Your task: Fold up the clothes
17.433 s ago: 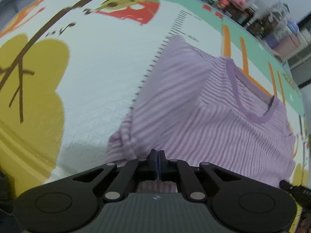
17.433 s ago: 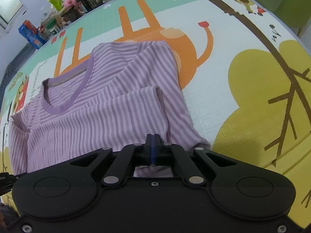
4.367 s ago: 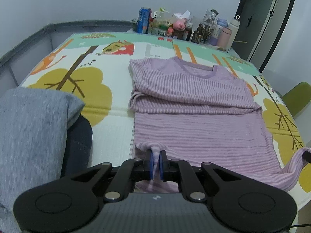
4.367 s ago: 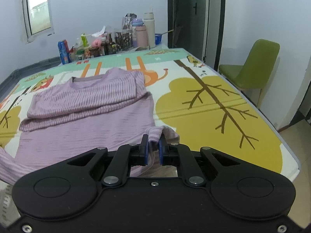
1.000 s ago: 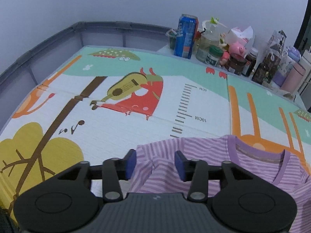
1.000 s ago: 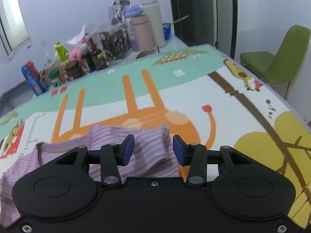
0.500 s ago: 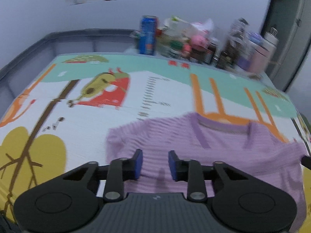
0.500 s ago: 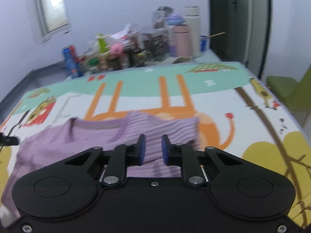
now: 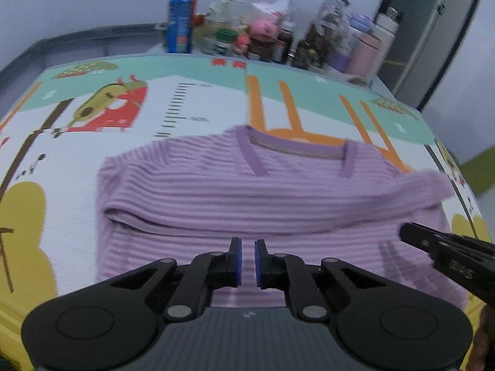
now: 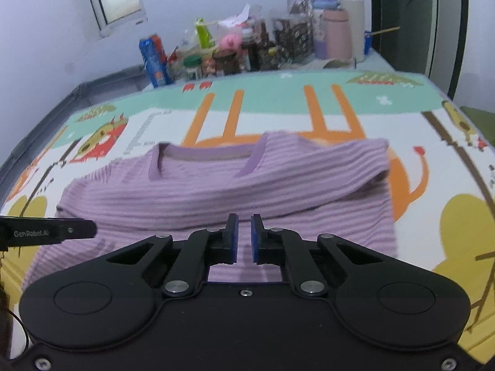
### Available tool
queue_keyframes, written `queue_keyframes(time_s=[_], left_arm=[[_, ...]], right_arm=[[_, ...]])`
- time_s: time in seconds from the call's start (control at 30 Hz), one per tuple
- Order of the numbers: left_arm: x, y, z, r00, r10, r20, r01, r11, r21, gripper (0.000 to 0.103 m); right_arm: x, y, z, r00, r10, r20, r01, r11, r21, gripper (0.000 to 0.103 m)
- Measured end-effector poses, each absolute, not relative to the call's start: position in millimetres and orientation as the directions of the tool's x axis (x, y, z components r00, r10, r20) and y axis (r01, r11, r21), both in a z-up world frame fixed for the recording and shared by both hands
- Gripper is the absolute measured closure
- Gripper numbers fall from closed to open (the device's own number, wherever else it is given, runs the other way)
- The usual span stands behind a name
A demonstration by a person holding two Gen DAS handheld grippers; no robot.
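A purple striped shirt (image 9: 263,198) (image 10: 216,191) lies flat on the play mat, collar toward the far side. A folded layer crosses its chest, with that layer's edge toward me. My left gripper (image 9: 248,244) hovers over the shirt's near left part. Its jaws are closing to a sliver, and nothing is between them. My right gripper (image 10: 244,219) hovers over the near right part, jaws also closing and empty. Each gripper shows in the other's view: the right gripper (image 9: 433,241) at the right edge, the left gripper (image 10: 62,232) at the left edge.
The colourful play mat (image 9: 185,102) covers the table, with a grey raised rim (image 10: 77,92) at the left. Bottles, jars and a blue can (image 9: 181,24) crowd the far edge. A dark door (image 10: 402,15) stands at the back right.
Both grippers have drawn back from the collar end toward me, leaving the folded layer lying on the shirt. Their jaws went from wide open to almost together.
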State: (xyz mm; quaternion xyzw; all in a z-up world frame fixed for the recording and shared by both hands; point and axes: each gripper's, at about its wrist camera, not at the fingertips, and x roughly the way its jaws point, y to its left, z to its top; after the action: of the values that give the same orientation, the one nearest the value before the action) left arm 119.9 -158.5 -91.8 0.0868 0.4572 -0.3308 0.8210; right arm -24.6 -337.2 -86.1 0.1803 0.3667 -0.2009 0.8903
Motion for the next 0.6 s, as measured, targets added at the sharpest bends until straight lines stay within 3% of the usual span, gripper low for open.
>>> queue_keyframes(time_s=[0.17, 0.6], left_arm=[[107.5, -170.4, -99.4, 0.320, -0.501, -0.804, 0.672, 0.719, -0.180, 0.094], [126.1, -183.6, -122.3, 0.261, -0.483, -0.836, 0.611, 0.753, -0.244, 0.098]], right_arm=[[-15.3, -330.5, -99.8, 0.641, -0.191, -0.743, 0.479, 0.856, 0.193, 0.099], [11.9, -335.0, -122.2, 0.608, -0.159, -0.778, 0.482, 0.853, 0.202, 0.100]])
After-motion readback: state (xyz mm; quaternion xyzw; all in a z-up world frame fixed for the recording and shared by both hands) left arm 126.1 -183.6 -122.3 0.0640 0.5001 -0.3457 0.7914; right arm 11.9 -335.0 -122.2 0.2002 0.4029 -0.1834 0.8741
